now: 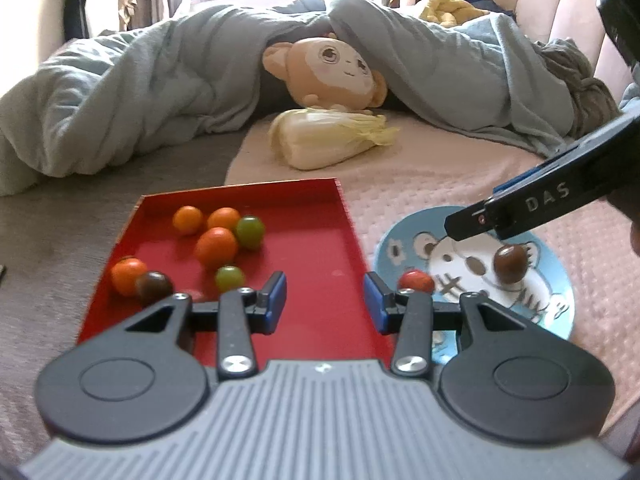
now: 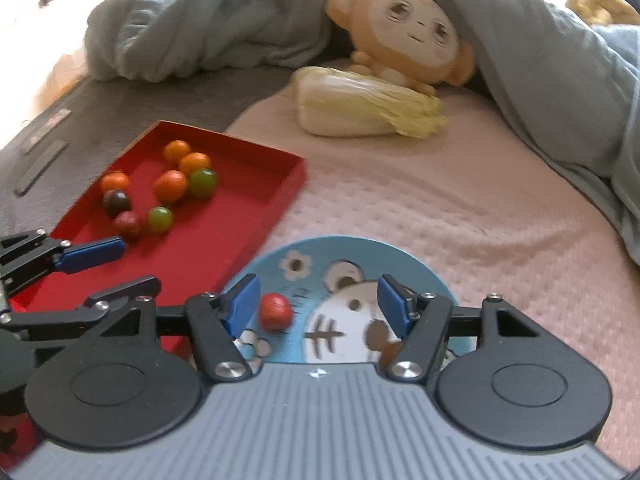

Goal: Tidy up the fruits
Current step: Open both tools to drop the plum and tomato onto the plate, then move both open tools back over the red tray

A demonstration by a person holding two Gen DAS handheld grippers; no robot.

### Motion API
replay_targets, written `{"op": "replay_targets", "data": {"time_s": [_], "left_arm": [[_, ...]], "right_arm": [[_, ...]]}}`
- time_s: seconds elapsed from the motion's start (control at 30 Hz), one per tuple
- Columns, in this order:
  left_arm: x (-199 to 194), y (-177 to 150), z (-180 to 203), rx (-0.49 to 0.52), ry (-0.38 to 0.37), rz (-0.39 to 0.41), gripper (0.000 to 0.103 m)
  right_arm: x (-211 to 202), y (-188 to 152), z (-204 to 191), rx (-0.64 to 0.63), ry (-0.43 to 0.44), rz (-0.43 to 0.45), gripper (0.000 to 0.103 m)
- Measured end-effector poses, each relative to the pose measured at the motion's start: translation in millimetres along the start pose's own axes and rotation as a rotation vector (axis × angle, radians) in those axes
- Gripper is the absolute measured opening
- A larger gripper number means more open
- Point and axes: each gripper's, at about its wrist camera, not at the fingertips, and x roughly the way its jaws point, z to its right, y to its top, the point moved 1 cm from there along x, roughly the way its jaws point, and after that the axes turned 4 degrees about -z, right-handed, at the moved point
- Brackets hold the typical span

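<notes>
Our left gripper (image 1: 325,300) hangs over the near part of the red tray (image 1: 320,240), its blue pads apart with nothing between them. Our right gripper (image 2: 318,308) hovers above the blue plate (image 2: 360,252), jaws released and empty.

Only the left view shows a dark brown fruit (image 1: 511,263) lying on the plate just under the tips of the right gripper. In the right view that spot sits behind the right finger, where we see only a brown blur. Only the right view shows a dark red fruit (image 2: 127,224) in the tray, which our left gripper's own arm mostly covers in its view.

Both views show a red fruit (image 2: 275,312) on the plate, just inside the right gripper's left pad (image 2: 240,304) and not touching it.

Beyond the left gripper, the tray holds 4 orange fruits, 2 green and 1 dark brown, clustered toward its far left. Further back lie a cabbage (image 1: 332,140), a plush toy (image 1: 332,72) and a grey blanket (image 1: 140,92).
</notes>
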Motion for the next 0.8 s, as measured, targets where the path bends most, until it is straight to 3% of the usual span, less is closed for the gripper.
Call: {"op": "replay_targets", "data": {"time_s": [0.8], "left_arm": [[8,-24,-73,-0.150,0.121,-0.035,0.045]], "right_arm": [[20,22,-71,-0.151,0.122,0.004,0.070]]}}
